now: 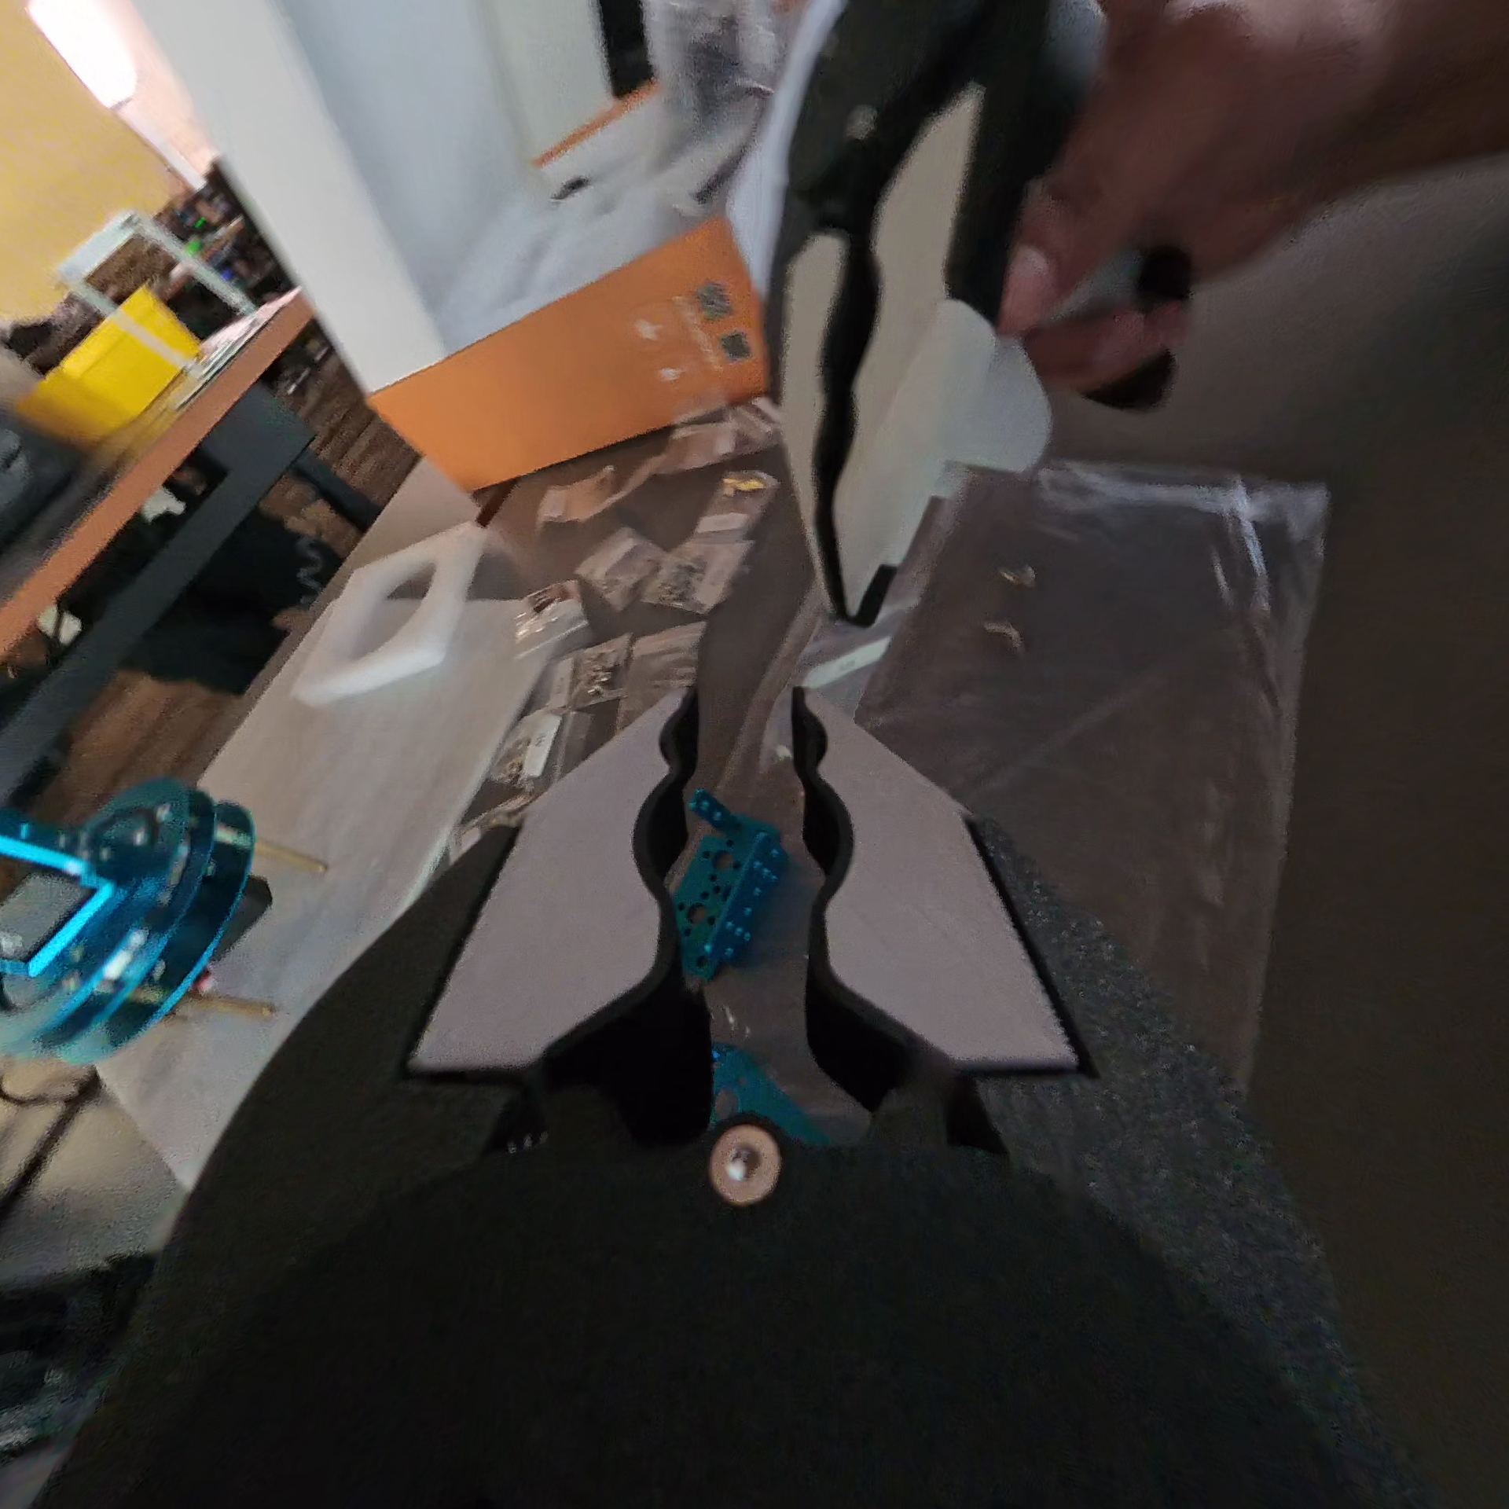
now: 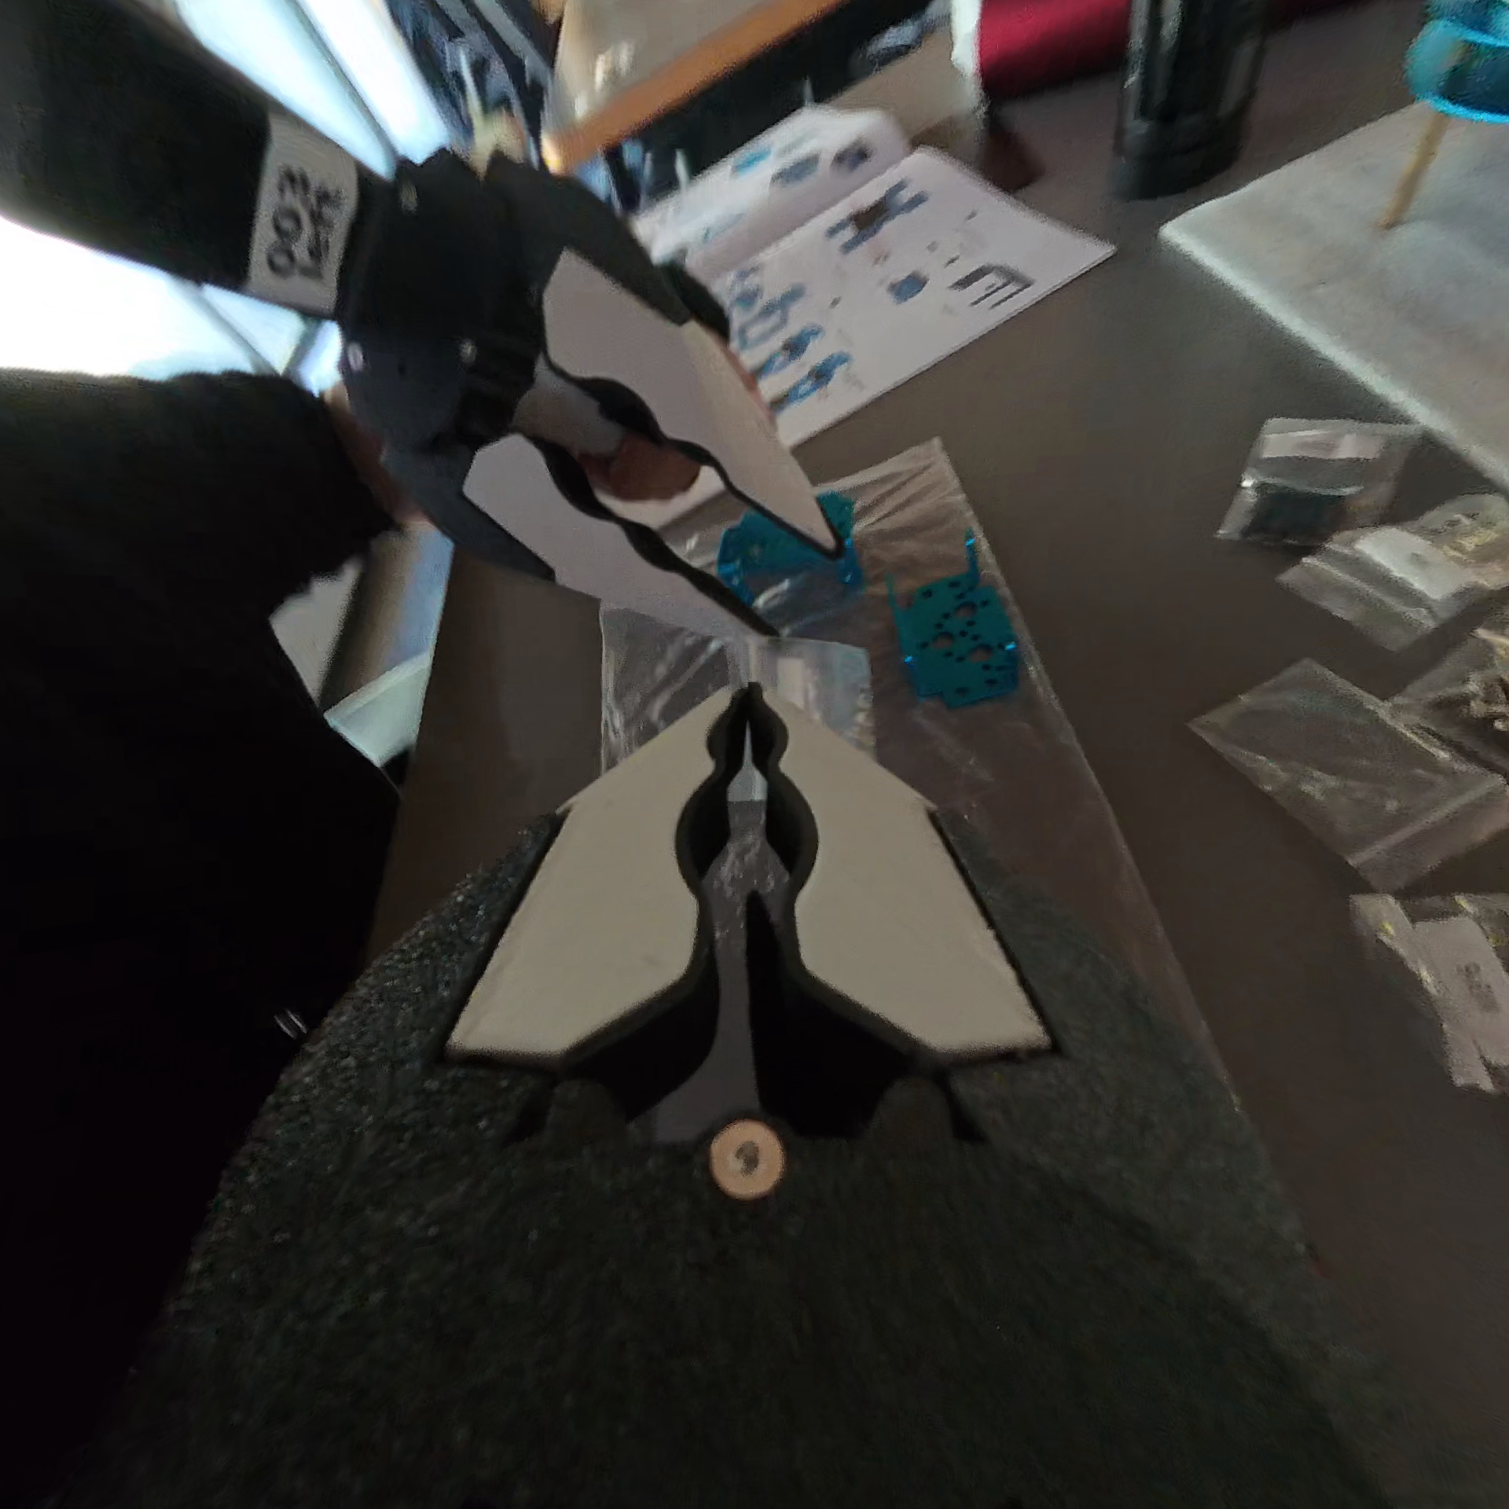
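The right gripper (image 2: pixel 750 694) is pinching the edge of a clear plastic bag (image 2: pixel 939 735) lying on the brown desk (image 2: pixel 1225 425), fingers pressed together. The left gripper (image 1: pixel 745 710) is hovering with fingers spread above a blue perforated bracket (image 1: pixel 727 898) (a second blue bracket (image 2: pixel 959 633) is resting on the bag nearby)

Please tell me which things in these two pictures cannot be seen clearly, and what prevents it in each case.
- Small clear packets, left wrist view: motion blur hides their contents.
- Lower blue perforated metal bracket, left wrist view: mostly covered by the left gripper.
- Large clear plastic bag, right wrist view: the right gripper, shut on its edge, hides the grip.
- Round blue object, right wrist view: cut off by the edge.
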Demonstrator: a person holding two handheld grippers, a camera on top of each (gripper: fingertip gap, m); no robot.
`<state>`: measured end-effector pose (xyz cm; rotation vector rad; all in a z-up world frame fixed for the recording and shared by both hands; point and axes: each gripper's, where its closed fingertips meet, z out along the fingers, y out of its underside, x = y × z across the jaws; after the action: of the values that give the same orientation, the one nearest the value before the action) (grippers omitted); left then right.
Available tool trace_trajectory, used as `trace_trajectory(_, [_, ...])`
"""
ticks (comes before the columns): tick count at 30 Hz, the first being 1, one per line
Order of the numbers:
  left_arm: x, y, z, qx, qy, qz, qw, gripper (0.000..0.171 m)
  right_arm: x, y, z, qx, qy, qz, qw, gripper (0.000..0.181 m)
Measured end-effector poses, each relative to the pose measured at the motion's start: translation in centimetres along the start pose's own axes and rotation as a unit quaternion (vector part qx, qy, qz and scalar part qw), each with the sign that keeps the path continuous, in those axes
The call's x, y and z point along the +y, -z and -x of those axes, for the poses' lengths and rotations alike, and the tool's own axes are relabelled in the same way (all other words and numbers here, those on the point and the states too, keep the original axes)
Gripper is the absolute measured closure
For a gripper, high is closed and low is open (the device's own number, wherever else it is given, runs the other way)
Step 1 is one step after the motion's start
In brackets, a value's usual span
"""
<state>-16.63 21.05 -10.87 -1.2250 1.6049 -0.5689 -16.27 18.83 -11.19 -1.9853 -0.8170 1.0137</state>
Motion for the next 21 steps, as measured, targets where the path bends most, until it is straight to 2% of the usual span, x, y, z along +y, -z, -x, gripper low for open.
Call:
trace_trajectory(2, [-0.6, 0.4, 1.1, -0.003, 0.070, -0.021, 0.997, 0.150, -1.2, 0.9, -0.9, -0.005, -0.053, -0.051, 0.997, 0.181])
trace_trajectory(5, [-2.5, 1.0, -0.3, 0.075, 0.169, -0.071, 0.980, 0.151, -2.5, 1.7, -1.2, -0.036, -0.109, -0.111, 0.987, 0.181])
trace_trajectory(7, [-3.1, 0.9, -1.5, 0.120, 0.204, -0.089, 0.968, 0.147, -2.8, 1.5, -0.9, -0.046, -0.119, -0.128, 0.984, 0.181])
trace_trajectory(9, [-3.3, 0.7, -2.3, 0.138, 0.209, -0.099, 0.963, 0.141, -2.8, 0.8, -0.3, -0.050, -0.115, -0.133, 0.983, 0.181])
trace_trajectory(12, [-3.2, 0.6, -2.2, 0.121, 0.195, -0.109, 0.967, 0.140, -3.0, 0.5, -0.2, -0.039, -0.115, -0.150, 0.981, 0.181])
trace_trajectory(16, [-2.1, -0.1, -1.5, 0.094, 0.209, -0.074, 0.970, 0.142, -3.5, 0.7, -0.3, -0.023, -0.110, -0.176, 0.978, 0.181])
trace_trajectory(21, [-2.6, 0.0, -1.7, 0.119, 0.253, -0.099, 0.955, 0.142, -3.1, -0.1, -0.1, 0.026, -0.055, -0.157, 0.986, 0.181])
